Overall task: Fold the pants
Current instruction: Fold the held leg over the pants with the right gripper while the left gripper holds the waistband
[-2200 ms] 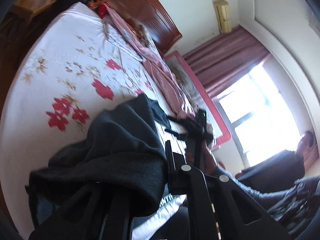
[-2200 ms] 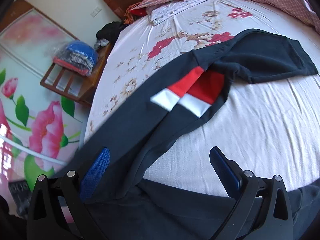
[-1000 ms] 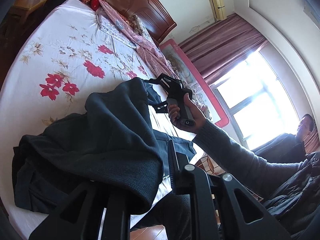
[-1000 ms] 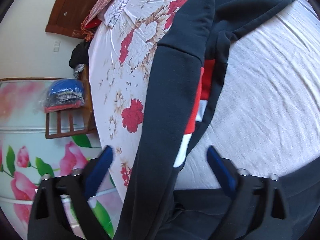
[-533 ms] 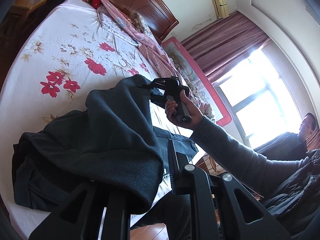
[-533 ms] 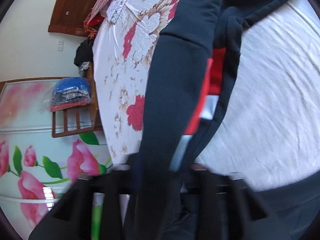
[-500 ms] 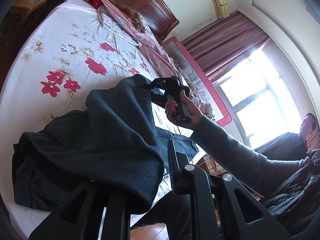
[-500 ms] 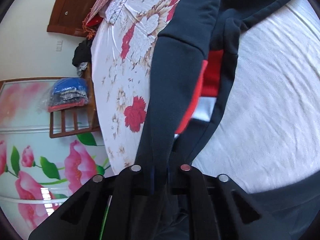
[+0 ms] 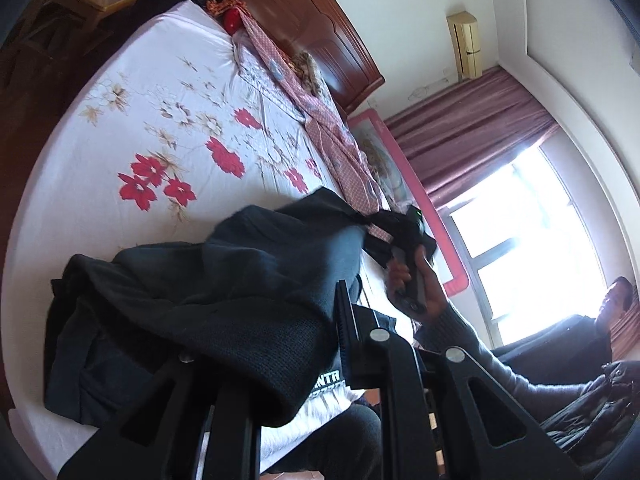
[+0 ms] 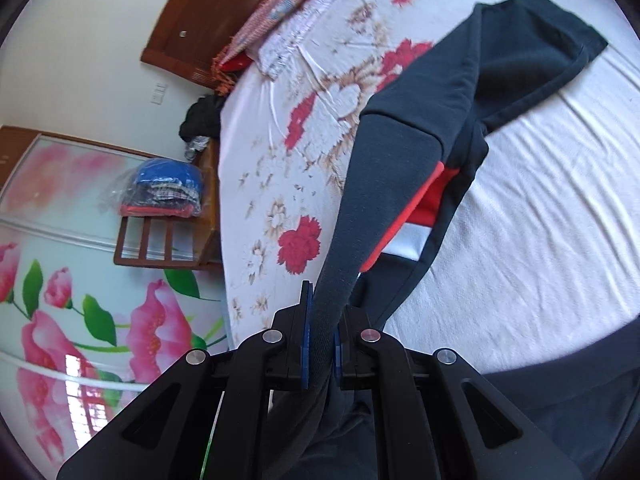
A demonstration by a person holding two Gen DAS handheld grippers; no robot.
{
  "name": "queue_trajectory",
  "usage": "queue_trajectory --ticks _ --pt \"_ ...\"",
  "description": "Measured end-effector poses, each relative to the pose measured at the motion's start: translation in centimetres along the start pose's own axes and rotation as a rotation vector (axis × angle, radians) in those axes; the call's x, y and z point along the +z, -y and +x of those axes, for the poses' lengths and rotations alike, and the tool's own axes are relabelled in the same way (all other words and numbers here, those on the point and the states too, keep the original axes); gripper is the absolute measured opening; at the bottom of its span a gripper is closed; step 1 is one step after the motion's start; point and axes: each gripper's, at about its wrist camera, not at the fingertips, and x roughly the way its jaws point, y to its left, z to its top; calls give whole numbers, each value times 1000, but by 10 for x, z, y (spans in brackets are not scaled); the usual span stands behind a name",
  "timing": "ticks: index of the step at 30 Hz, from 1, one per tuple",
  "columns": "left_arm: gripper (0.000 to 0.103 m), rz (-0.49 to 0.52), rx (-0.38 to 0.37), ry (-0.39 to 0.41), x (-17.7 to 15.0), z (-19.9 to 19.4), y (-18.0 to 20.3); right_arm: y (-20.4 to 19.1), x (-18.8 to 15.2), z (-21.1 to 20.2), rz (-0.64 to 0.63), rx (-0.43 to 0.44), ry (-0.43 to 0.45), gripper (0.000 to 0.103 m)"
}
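The right gripper (image 10: pixel 320 340) was clamped on a dark edge of the pants (image 10: pixel 404 168), the blue pads (image 10: pixel 306 332) pinching the cloth from both sides. From that grip the fabric ran taut up and away over the bed (image 10: pixel 540 184), a leg drawn into a narrow band with a red and white panel (image 10: pixel 420 216) showing inside the fold. The far end of the pants lay flat on the sheet, so only the near part hung from the grip, probably so that it could be carried over as one layer.

The left gripper (image 9: pixel 320 320) was also closed on the pants (image 9: pixel 224 292). Its right finger (image 9: pixel 346 328) showed beside the cloth, while the other finger was buried under a thick bunch of dark fabric draped over it. That bunch sagged down onto the bed (image 9: pixel 120 120) at the near edge. In this view the person's right hand (image 9: pixel 416 280) held its tool handle beyond the cloth, raised over the mattress, with the garment stretched between the two grips.

Holding two points apart like this likely served to keep the edge straight and stop the cloth from collapsing while the fold was laid down. The fold looked unfinished: much of the garment was still crumpled on the left side.

A wooden headboard (image 9: pixel 320 28) stood at the far end of the bed.
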Motion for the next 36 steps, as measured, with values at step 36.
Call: queue_trajectory --ticks 36 --pt "25 54 279 -275 -38 8 -94 119 -208 -32 15 -154 78 8"
